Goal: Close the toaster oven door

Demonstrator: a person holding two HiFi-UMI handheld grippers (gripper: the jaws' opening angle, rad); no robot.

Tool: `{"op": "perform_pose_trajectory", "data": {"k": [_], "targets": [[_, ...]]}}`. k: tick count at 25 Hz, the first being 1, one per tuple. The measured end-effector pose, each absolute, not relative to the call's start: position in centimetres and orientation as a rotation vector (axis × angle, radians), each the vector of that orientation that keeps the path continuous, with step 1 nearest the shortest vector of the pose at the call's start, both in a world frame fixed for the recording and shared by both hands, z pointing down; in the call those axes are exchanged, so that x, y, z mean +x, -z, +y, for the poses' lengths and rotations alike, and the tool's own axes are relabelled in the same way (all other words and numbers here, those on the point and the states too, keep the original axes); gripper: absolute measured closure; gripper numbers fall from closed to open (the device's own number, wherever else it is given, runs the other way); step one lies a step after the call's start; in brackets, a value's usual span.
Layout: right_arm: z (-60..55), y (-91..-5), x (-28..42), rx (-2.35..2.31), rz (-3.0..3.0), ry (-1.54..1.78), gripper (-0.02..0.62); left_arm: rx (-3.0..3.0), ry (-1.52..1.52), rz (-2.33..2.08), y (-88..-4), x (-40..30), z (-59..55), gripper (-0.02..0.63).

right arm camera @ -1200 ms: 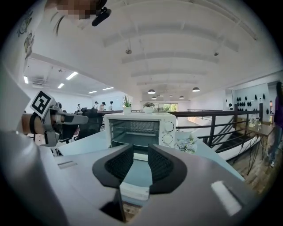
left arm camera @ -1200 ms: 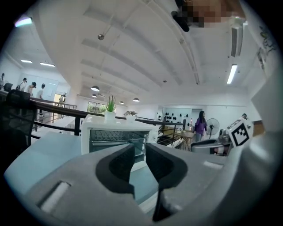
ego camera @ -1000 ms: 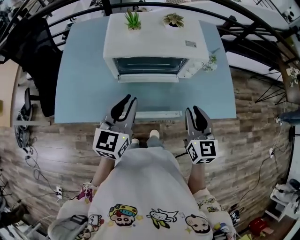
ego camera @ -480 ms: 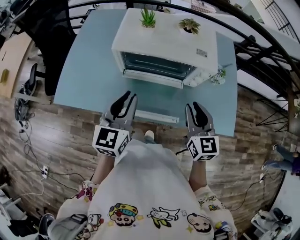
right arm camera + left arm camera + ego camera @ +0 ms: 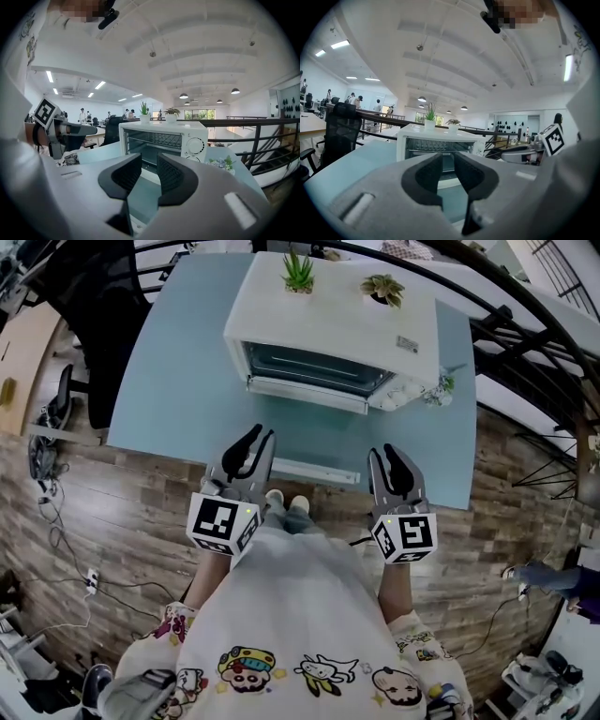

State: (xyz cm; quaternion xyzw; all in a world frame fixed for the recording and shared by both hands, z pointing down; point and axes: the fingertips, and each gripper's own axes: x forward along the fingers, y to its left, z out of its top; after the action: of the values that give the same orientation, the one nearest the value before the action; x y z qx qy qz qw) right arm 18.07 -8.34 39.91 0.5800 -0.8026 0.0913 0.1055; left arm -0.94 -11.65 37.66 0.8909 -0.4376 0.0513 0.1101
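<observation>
A white toaster oven (image 5: 333, 324) stands at the far side of the light blue table (image 5: 187, 381), its dark cavity showing and its door (image 5: 305, 395) hanging open at the front. Both grippers hover at the table's near edge, well short of the oven. My left gripper (image 5: 251, 442) is open with nothing between its fingers, and it points at the oven (image 5: 436, 133) in the left gripper view (image 5: 447, 161). My right gripper (image 5: 394, 460) is open and empty too. In the right gripper view (image 5: 149, 161) the oven (image 5: 164, 126) and its dials lie straight ahead.
Two small potted plants (image 5: 298, 273) (image 5: 380, 287) sit on the oven's top, and a small flower bunch (image 5: 441, 385) lies to its right. A white bar (image 5: 314, 470) runs along the table's front edge. A black chair (image 5: 84, 296) stands left, and a dark railing (image 5: 525, 343) runs right.
The head view has swung, so the oven and table now sit tilted and higher in the picture. Both grippers keep nearly the same place and the same jaw gap.
</observation>
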Motion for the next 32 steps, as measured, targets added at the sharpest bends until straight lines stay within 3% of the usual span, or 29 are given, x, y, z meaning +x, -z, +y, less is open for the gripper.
{"op": "perform_pose_trajectory", "data": {"k": [32], "targets": [[-4.5,-48.5,17.6,1.72,-2.175,-0.507,0.482,2.659,-0.261,-0.973,-42.4,3.2,-10.0,0.537]]}}
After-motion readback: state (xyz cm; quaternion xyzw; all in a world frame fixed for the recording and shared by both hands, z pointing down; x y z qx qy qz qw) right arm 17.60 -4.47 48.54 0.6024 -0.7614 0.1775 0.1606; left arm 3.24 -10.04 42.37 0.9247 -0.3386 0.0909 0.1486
